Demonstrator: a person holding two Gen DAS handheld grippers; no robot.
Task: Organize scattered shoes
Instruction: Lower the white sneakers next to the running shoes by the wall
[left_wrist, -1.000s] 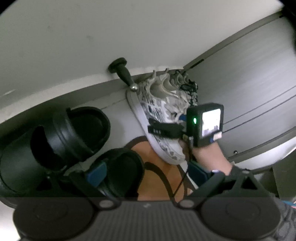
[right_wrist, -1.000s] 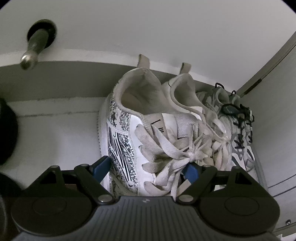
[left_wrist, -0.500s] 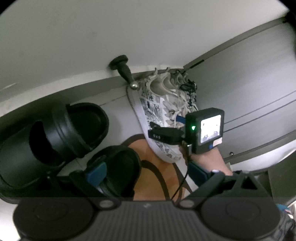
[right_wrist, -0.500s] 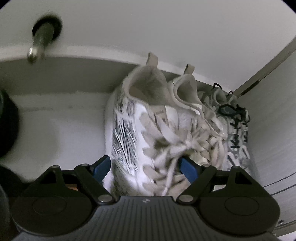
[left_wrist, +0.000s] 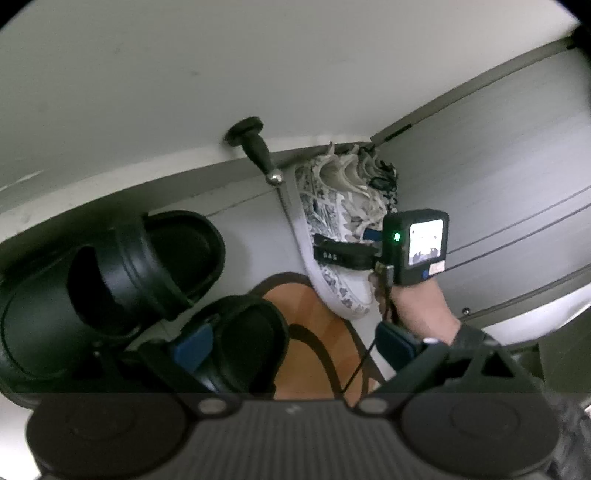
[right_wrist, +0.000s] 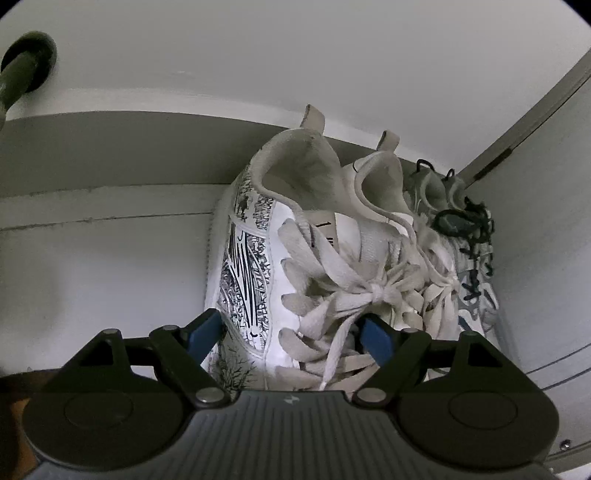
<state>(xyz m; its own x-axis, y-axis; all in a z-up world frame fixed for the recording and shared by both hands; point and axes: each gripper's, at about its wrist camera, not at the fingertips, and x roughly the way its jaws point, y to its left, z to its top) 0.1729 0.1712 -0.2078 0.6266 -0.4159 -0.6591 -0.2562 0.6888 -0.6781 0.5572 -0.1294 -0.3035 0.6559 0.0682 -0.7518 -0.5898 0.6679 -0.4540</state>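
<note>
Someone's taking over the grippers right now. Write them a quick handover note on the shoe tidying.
Left gripper: open, empty, over the nearer black slide.
Right gripper: closed on the printed sneaker, heel at the wall.
Done: its mate and the grey pair stand lined up beside it, by the cabinet.
Left: release the sneaker, then line up both slides; the other black slide lies further left.

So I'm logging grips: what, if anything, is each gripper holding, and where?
The right gripper clamps the white patterned lace-up sneaker across its forefoot. The left gripper holds nothing.
</note>
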